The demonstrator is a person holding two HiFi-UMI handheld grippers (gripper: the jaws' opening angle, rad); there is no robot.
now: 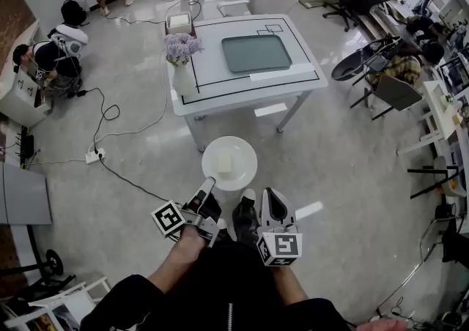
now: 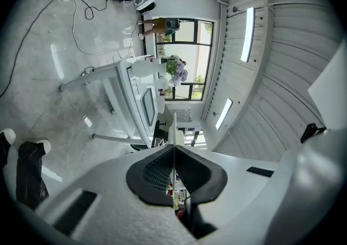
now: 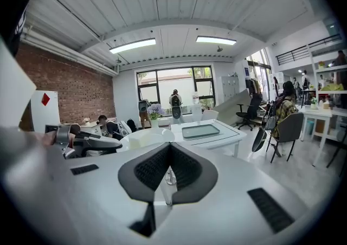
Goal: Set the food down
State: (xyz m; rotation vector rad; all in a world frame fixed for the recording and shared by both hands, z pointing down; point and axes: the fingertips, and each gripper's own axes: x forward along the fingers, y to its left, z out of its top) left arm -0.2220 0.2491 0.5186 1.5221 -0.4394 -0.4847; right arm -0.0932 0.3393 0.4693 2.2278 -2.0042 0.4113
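The left claw [image 2: 173,149] is closed on the near rim of the plate [image 1: 245,154]. In its own view the rim shows as a thin white edge pinched between the pads. The right claw [image 3: 169,154] has its pads together with nothing I can make out between them. It hangs just beside the plate's near right edge and carries no load.

The food [image 1: 224,163], a pale block, sits loose near the plate's middle. The plate is held over the floor [image 1: 132,176], apart from the worktop [image 1: 212,80].

The plate hangs from one rim, so its far side will likely want to droop. The left wrist should hold it flat, and the approach should be slow so the block does not slide. The right claw could go under the rim as a prop.

A tray [image 1: 256,53] takes up the worktop's middle and a vase [image 1: 183,77] stands at its left edge. The bare strip along the near edge looks like the safest place to land, or the tray if that is the goal. The plate should go down flat, and the left claw should open only once its base rests fully, then draw straight back.
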